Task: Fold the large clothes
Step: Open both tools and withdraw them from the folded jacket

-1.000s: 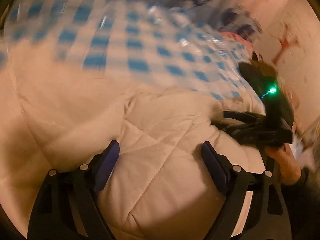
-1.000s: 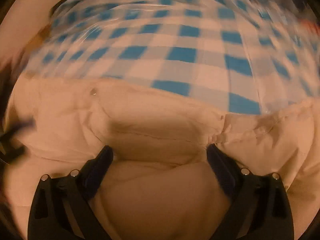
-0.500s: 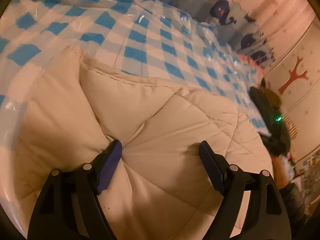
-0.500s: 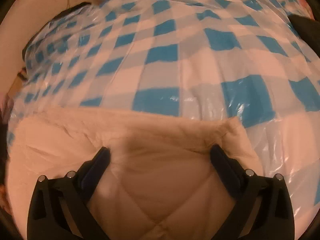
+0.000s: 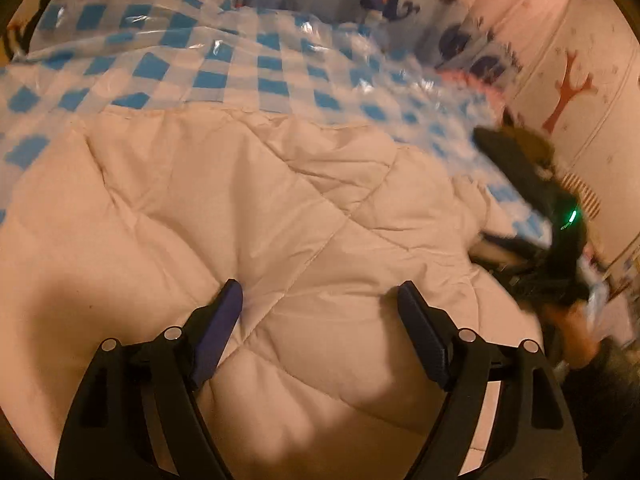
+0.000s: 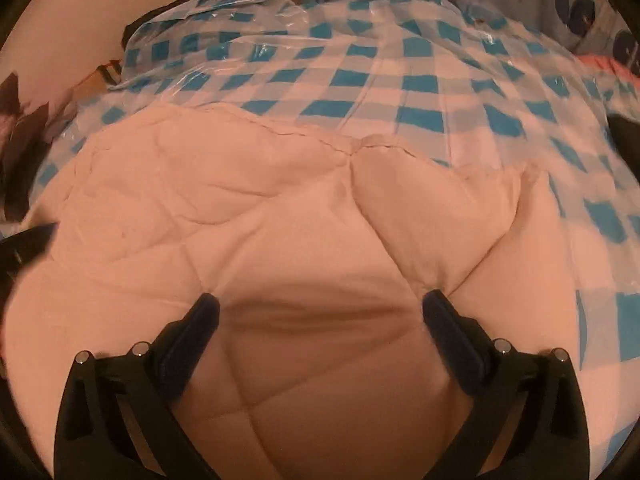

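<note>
A large cream quilted garment (image 5: pixel 256 216) lies spread over a blue-and-white checked plastic sheet (image 5: pixel 224 68); it also fills the right wrist view (image 6: pixel 248 216). My left gripper (image 5: pixel 320 300) is open, its fingers just above or resting on the quilted fabric, holding nothing. My right gripper (image 6: pixel 318 310) is open over a soft dip in the same garment, holding nothing. The right gripper and the hand on it show in the left wrist view (image 5: pixel 536 232) at the garment's right edge, with a green light.
The checked sheet (image 6: pixel 400 80) runs on beyond the garment's far edge. A whale-print fabric (image 5: pixel 384 4) stands at the back. A pink wall with a red tree sticker (image 5: pixel 568 92) is on the right. Dark objects (image 6: pixel 20 148) lie at the left.
Both grippers have pulled back and risen, so more of the garment and sheet shows. The garment now lies flatter and wider. Both stay open.
</note>
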Demonstrator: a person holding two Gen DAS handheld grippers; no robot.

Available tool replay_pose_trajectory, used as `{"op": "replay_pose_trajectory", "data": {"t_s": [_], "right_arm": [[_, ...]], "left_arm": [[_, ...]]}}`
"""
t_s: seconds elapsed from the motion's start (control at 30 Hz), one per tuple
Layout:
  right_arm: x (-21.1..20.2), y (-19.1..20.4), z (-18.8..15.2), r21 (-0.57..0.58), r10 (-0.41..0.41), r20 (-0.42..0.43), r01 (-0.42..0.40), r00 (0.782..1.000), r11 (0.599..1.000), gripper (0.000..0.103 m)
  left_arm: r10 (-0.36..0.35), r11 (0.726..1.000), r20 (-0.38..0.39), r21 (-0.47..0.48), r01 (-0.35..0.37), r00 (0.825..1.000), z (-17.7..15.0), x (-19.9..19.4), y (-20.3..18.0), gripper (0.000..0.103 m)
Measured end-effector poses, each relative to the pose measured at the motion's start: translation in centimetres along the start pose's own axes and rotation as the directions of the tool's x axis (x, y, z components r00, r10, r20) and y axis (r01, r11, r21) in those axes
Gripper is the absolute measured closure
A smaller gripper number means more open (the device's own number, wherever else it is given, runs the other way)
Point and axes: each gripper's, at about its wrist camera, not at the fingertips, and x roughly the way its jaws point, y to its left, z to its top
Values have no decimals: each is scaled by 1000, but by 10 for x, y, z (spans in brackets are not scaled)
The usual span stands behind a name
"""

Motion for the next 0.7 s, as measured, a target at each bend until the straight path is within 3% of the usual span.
{"op": "replay_pose_trajectory", "data": {"t_s": [0.13,0.2,0.27,0.3,0.37,0.4,0.5,0.57,0.7], "right_arm": [[-21,1,7,4,-20,-50,21,999,1000,7],[-51,7,2,3,19,25,-19,1000,1000,7],[-84,21,-17,-62,-6,74,10,997,998,7],[-81,24,-25,-80,-23,64,28,998,996,7],[-49,21,-47,-103,-42,-11,40,999,994,5],[-42,17,-60,-91,-13,60,19,998,996,5],[-46,23,-52,-89,-63,17,64,998,994,6],[-66,31,-45,-42,-42,6,43,999,998,6],[-105,78,-44,-163,66,109,-48,992,985,6]], "left_arm": [[26,999,25,-24,-25,999,-3,-19,-2,27],[13,999,84,-40,-10,996,-11,-44,-5,27],[84,996,102,-11,-84,991,-24,-58,-6,26],[104,995,61,-11,-104,993,-31,-50,1,26],[61,998,27,-13,-61,998,-40,-34,15,26],[71,997,17,7,-71,997,-39,-33,14,26],[98,995,-3,-3,-98,995,-29,-45,8,26],[66,996,44,-61,-63,997,-28,-74,15,26],[109,979,183,-191,-73,977,-38,-154,60,26]]}}
